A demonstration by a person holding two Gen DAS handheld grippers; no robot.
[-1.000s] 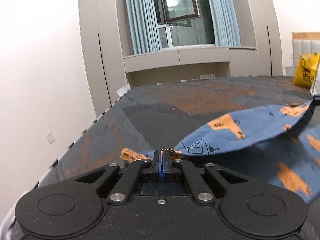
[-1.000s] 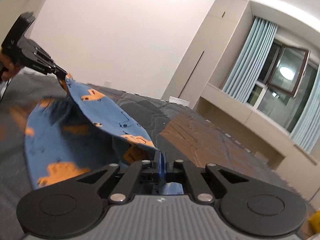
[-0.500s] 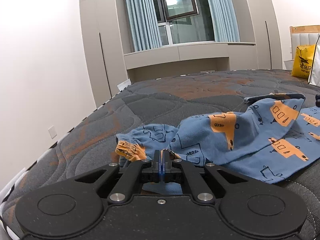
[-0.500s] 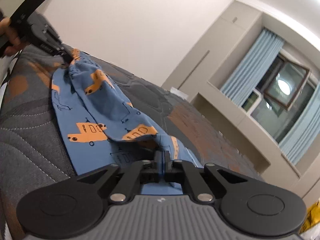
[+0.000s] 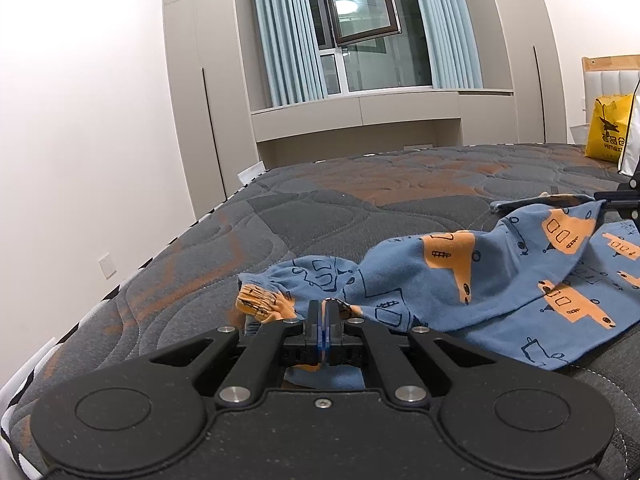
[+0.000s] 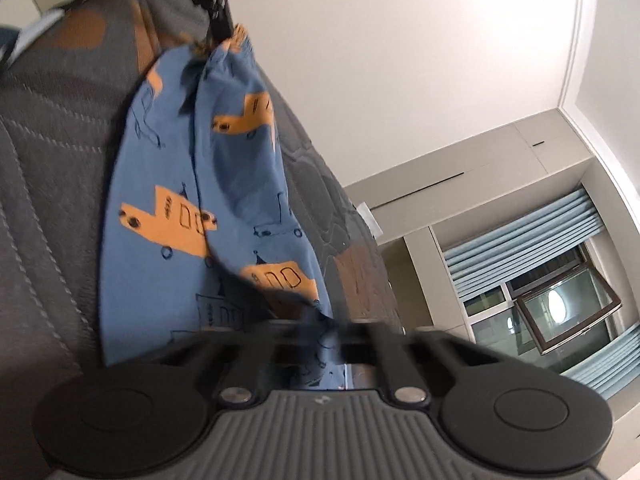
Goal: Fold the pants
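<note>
Blue pants (image 5: pixel 480 280) with orange vehicle prints lie on the dark quilted mattress (image 5: pixel 320 216). My left gripper (image 5: pixel 323 312) is shut on the pants' edge beside an orange cuff (image 5: pixel 260 306), low on the mattress. The right gripper (image 5: pixel 624 200) shows at the far right edge of the left wrist view, at the other end of the cloth. In the right wrist view the pants (image 6: pixel 188 216) stretch away to the left gripper (image 6: pixel 216 12) at the top. My right gripper (image 6: pixel 324 332) is blurred, with blue cloth between its fingers.
The mattress edge runs along the left, with a white wall (image 5: pixel 80 160) beyond. A window with blue curtains (image 5: pixel 360 32) and cabinets stand behind. A yellow bag (image 5: pixel 608 128) sits at the far right by the headboard.
The pants have come down from the air onto the mattress, folded over. Both grippers lowered with them. The right wrist view has tilted sharply and gone blurred.
</note>
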